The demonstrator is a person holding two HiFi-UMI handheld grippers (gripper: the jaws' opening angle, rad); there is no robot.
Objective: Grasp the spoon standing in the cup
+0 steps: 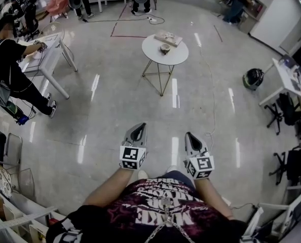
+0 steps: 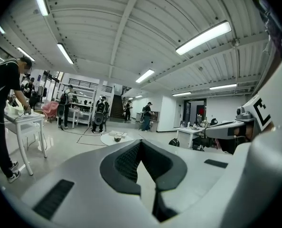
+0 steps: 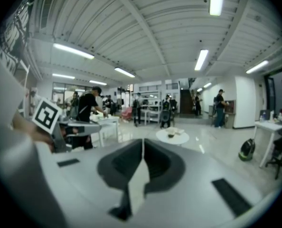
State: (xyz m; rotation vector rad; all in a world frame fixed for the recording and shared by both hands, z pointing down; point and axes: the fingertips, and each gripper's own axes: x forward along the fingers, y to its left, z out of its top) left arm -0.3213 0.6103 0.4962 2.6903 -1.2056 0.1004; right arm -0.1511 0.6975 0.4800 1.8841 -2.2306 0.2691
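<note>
The spoon is too small to make out. Head view: its cup (image 1: 164,48), small and round, sits on a round white desk (image 1: 151,53) with thin wire legs, well ahead across glossy grey floor (image 1: 115,110). The left hand-held gripper (image 1: 139,128) and right hand-held gripper (image 1: 189,135) hover near the person's torso. Left gripper view: ribbed dark pads (image 2: 126,163) meet, holding nothing. Right gripper view: jaws likewise closed, empty.

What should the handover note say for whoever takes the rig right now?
Left claw: shut, empty. Right claw: shut, empty. Both held low near the body. Cup sits on the round white table across the floor, well out of reach; spoon too small to make out from here. Done: nothing. Left: walk to the table, open a claw, grasp the spoon.
</note>
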